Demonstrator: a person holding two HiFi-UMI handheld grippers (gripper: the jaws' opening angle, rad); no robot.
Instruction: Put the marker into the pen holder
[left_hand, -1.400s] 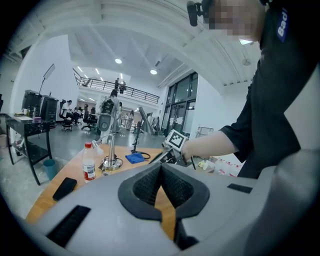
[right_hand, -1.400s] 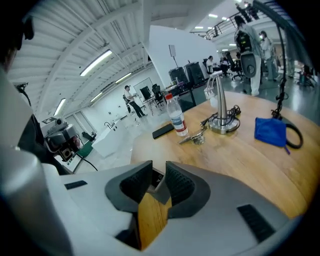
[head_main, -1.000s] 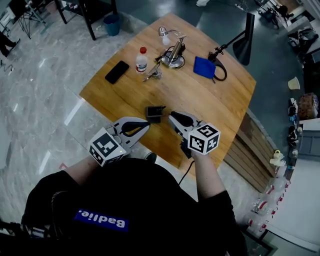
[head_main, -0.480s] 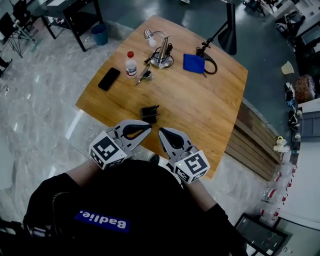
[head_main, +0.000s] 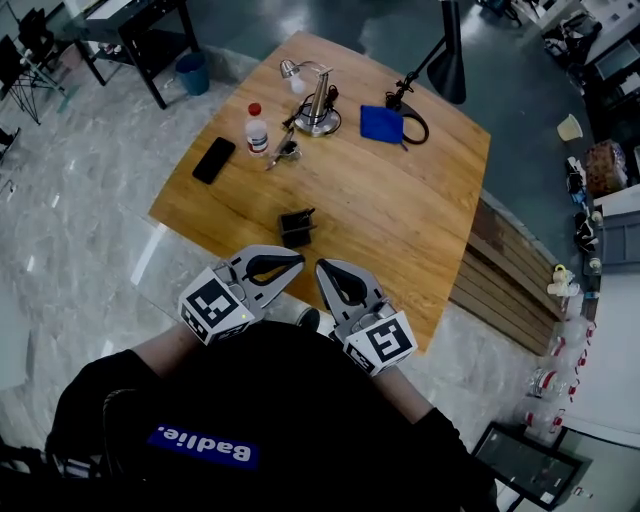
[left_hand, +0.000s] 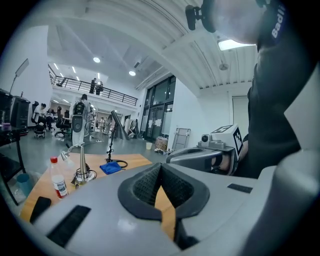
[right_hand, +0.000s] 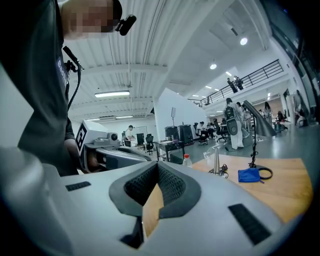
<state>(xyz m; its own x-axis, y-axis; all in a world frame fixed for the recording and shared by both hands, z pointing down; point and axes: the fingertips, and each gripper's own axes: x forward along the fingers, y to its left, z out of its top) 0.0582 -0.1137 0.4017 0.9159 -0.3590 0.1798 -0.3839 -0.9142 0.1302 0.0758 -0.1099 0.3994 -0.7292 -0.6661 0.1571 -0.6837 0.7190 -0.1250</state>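
Head view: wooden table (head_main: 400, 215) in front of the person. Black pen holder (head_main: 294, 227) stands near the table's near edge. A short dark piece sticks out at its upper right; I cannot tell whether this is the marker.

Left gripper (head_main: 298, 259): the tips are pressed together and only an eye-shaped opening sits behind them. In the left gripper view (left_hand: 160, 167) that opening shows bare table wood and nothing is pinched.

Right gripper (head_main: 320, 267): same state. In the right gripper view (right_hand: 157, 166) the tips meet, wood shows through the gap, and nothing is held.

Both grippers are held close to the person's body at the near table edge, with their tips near each other and angled inward. The pen holder lies just beyond the two tips, apart from both and touching neither. It is closer to the left tip.

Far side of the table:
- black phone (head_main: 213, 160)
- small white bottle with a red cap (head_main: 257, 131)
- desk lamp (head_main: 312, 98)
- blue cloth (head_main: 381, 124)
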